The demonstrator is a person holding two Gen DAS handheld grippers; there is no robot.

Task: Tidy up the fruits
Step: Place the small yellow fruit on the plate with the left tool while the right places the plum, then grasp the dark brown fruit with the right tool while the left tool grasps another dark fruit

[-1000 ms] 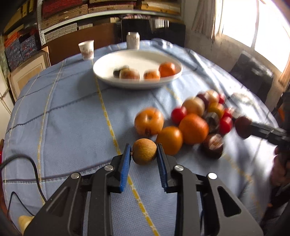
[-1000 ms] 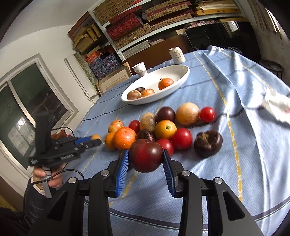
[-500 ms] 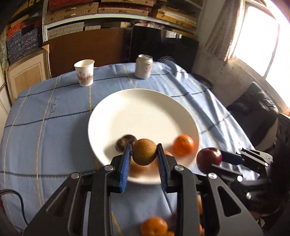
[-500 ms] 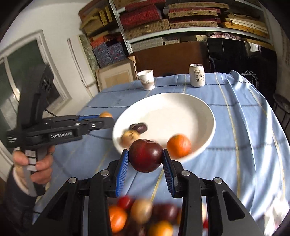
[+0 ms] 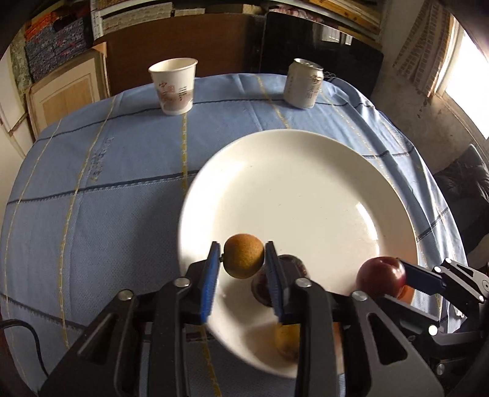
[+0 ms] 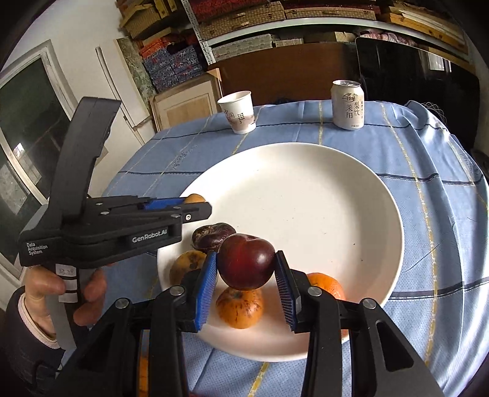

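Left gripper (image 5: 243, 259): fingers (image 5: 211, 278) opening — a small gap shows on each side of the brown fruit (image 5: 243, 259), which is still between the blue pads, above the near-left part of the plate.
Right gripper (image 6: 246, 271): fingers (image 6: 206, 282) opening — the dark red fruit (image 6: 246, 265) sits between the pads, a slight gap on its right side, over the near part of the plate.
Grippers: two, one in each hand; the left one also shows in the right wrist view, held by a hand (image 6: 61, 293) in a dark sleeve.
Plate (image 6: 321, 195): one, white, wide and shallow, on the blue table (image 6: 443, 213).
Fruits lying in the plate: four counted in the right wrist view, all bunched at the near edge — a dark purple-brown fruit (image 6: 212, 236), a yellow-brown fruit (image 6: 186, 265) beside it, a speckled orange fruit (image 6: 240, 308) under the red one, and an orange (image 6: 327, 285) partly behind the right finger.
Rest of the plate: bare white.
Cups: one paper cup (image 5: 173, 85), upright, at the far side of the table.
Cans: one drink can (image 5: 302, 83), upright, to the right of the cup and well apart from it.
Beyond the table: shelves (image 6: 275, 21) stacked with boxes.
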